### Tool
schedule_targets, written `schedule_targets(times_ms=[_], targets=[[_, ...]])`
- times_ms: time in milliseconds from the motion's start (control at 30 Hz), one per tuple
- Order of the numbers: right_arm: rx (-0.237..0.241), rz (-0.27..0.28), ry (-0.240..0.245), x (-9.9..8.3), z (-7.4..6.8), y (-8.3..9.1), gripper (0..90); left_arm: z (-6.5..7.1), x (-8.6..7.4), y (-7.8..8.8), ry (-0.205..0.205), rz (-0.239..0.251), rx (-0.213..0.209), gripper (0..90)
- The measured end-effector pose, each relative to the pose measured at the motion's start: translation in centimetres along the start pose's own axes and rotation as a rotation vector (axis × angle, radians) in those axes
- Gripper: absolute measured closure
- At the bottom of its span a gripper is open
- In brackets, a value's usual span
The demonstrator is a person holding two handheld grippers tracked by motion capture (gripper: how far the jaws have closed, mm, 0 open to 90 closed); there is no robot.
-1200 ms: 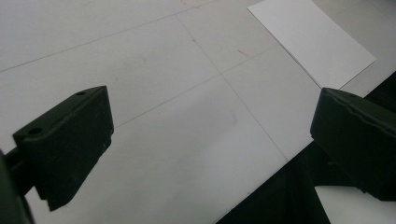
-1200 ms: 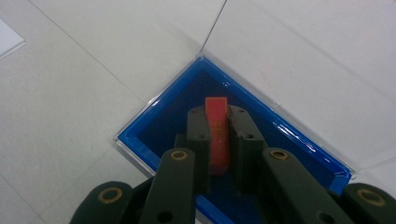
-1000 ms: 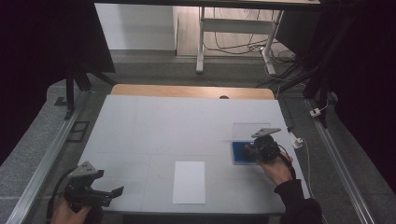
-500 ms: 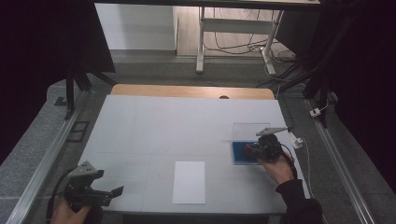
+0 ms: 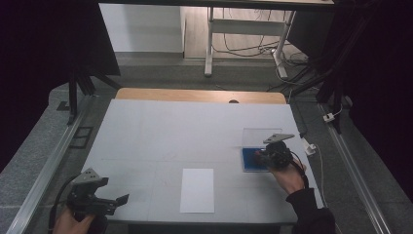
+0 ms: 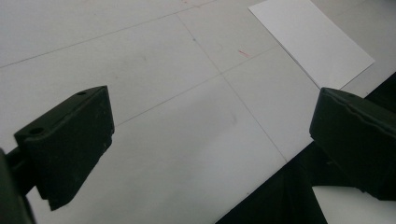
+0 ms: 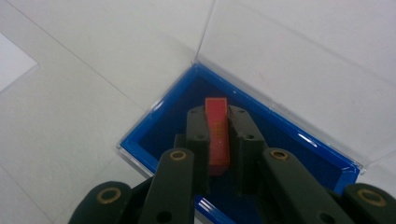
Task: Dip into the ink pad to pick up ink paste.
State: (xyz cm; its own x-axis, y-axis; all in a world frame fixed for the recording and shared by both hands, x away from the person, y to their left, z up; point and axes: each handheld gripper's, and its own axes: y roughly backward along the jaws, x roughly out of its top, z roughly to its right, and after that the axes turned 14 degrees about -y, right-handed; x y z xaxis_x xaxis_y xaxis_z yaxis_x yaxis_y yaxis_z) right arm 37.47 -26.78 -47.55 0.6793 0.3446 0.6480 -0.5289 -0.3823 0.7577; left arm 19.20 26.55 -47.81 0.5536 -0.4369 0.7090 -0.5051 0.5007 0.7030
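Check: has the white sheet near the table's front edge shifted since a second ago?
No. The white sheet lies at the same spot against the table front edge and grid lines.

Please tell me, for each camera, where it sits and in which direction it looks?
High view: above the person's side, facing forward and down on the table; both hands show.
Left gripper view: on the left gripper, facing the white paper; open jaws.
Right gripper view: on the right gripper, facing the blue case; jaws clamp a red block.
Shared: paper, case.
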Motion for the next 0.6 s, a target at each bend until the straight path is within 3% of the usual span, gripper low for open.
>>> schedule_targets(times_ms=[167,267,600], targets=[[0.000,0.041,0.002,0.4,-0.1,1.0,79.7,0.0,0.0,0.0,0.000,0.000,0.000,0.6],[-0.010,0.064,-0.019,0.5,0.3,1.6,79.8,0.0,0.0,0.0,0.001,0.000,-0.001,0.6],[-0.029,0.047,-0.070,-0.1,2.1,1.3,79.7,0.0,0.0,0.0,0.000,0.000,-0.002,0.7]])
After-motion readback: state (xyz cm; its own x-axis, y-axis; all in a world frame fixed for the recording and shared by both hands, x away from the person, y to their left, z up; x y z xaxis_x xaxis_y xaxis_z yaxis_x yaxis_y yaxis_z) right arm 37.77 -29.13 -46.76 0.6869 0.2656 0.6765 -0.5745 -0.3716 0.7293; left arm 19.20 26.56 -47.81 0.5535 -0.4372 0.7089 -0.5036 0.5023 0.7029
